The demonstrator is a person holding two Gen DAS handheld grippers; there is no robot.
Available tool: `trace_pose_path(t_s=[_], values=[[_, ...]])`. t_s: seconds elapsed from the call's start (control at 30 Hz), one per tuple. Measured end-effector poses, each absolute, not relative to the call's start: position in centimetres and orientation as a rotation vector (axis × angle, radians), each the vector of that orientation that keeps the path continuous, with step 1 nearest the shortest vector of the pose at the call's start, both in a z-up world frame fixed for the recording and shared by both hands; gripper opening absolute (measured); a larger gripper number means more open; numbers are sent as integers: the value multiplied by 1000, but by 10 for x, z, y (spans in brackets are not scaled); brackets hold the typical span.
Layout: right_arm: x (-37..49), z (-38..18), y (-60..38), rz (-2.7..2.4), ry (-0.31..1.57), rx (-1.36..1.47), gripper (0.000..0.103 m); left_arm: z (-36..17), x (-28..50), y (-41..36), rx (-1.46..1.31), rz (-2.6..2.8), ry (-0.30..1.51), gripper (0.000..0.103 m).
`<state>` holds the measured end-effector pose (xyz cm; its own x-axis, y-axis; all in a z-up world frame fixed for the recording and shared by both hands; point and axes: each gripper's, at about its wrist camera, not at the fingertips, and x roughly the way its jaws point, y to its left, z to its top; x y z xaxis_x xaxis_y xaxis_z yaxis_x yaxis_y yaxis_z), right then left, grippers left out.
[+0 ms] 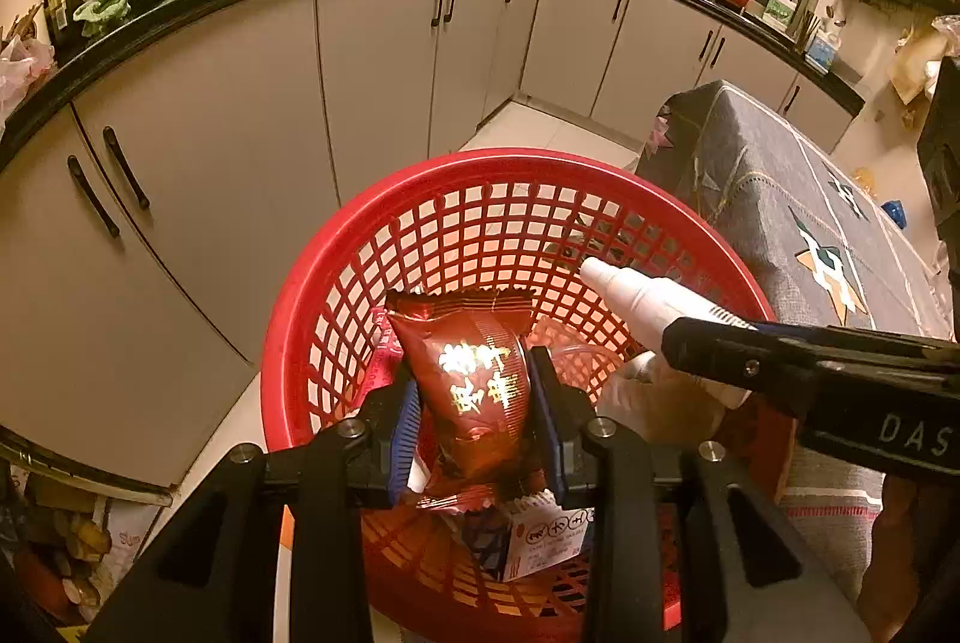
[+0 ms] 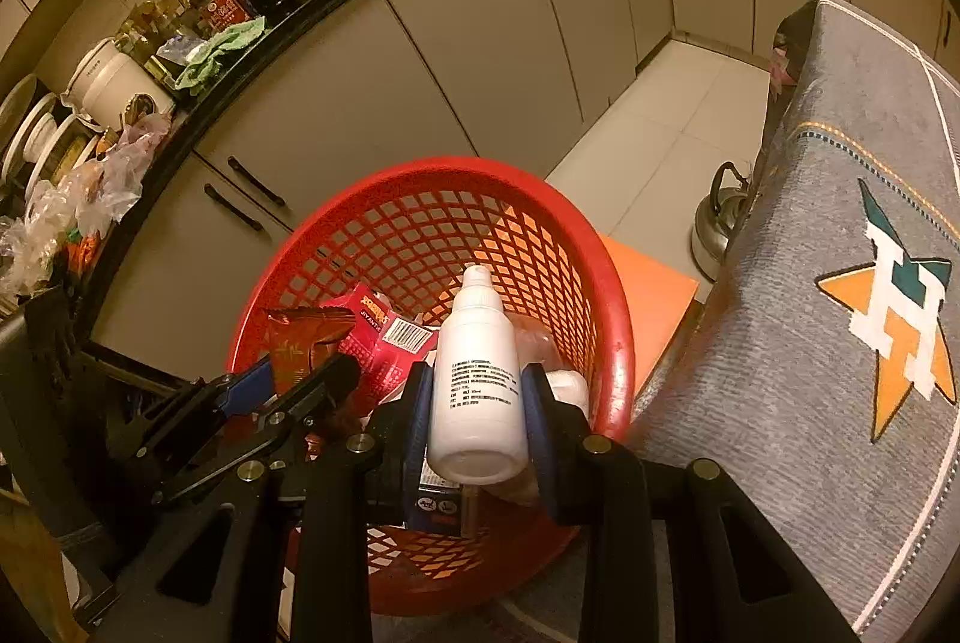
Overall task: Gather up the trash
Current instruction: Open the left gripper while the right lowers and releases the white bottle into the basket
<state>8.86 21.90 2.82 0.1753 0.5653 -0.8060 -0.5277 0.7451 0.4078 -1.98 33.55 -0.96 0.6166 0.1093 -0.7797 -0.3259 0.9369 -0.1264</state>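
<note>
Trash: left tongs clamp wrapper, right tongs bottle (over kitchen-floor basket).

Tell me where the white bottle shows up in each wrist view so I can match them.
Left wrist: white bottle right of centre, over the basket, entering from the right in the right gripper.
Right wrist: white bottle bottom centre, clamped between the right gripper's fingers, cap pointing away.
Shared landmark: red basket under the bottle in both.
</note>
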Motion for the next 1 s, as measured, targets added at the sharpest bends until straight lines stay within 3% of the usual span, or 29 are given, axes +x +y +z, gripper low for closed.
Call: trace_pose_path(t_s=[1.0], values=[[96,28,224,754,1164,61,35,-9,-19,334,-251,237,875,34]])
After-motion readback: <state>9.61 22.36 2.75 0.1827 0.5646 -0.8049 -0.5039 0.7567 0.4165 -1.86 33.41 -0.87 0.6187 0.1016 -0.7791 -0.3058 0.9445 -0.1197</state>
